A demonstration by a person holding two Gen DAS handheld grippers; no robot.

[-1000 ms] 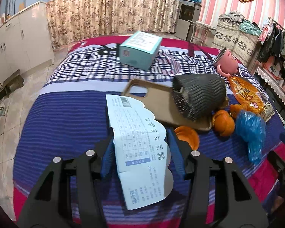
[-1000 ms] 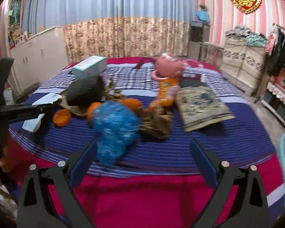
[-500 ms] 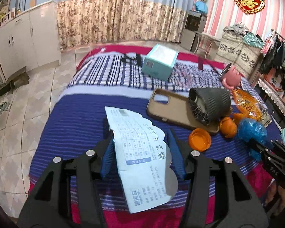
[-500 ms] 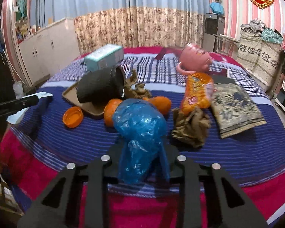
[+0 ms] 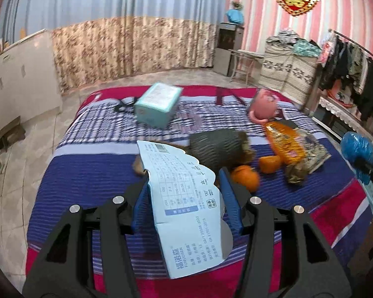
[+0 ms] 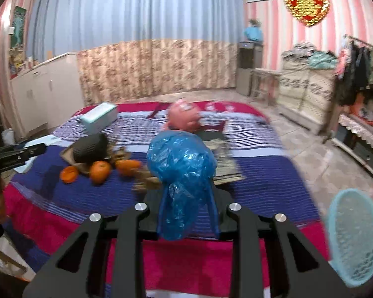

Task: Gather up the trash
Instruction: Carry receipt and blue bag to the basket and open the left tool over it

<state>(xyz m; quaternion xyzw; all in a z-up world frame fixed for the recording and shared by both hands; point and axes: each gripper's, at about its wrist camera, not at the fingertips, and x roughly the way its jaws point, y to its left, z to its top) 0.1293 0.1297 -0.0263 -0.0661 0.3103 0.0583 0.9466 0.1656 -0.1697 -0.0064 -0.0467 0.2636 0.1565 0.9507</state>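
- Two grippers, each loaded.
- Left gripper point(image 5: 184, 198): clamped on pale blue card point(image 5: 186, 198), above the bed's point(image 5: 87, 173) near edge.
- Right gripper point(image 6: 186, 211): pinching crumpled blue plastic bag point(image 6: 181, 168); basket point(image 6: 353, 238) near right.

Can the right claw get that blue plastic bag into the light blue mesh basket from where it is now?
Probably yes. The right claw is shut on the crumpled blue plastic bag, held above the bed, and the light blue mesh basket sits low to its right with nothing visible between them.
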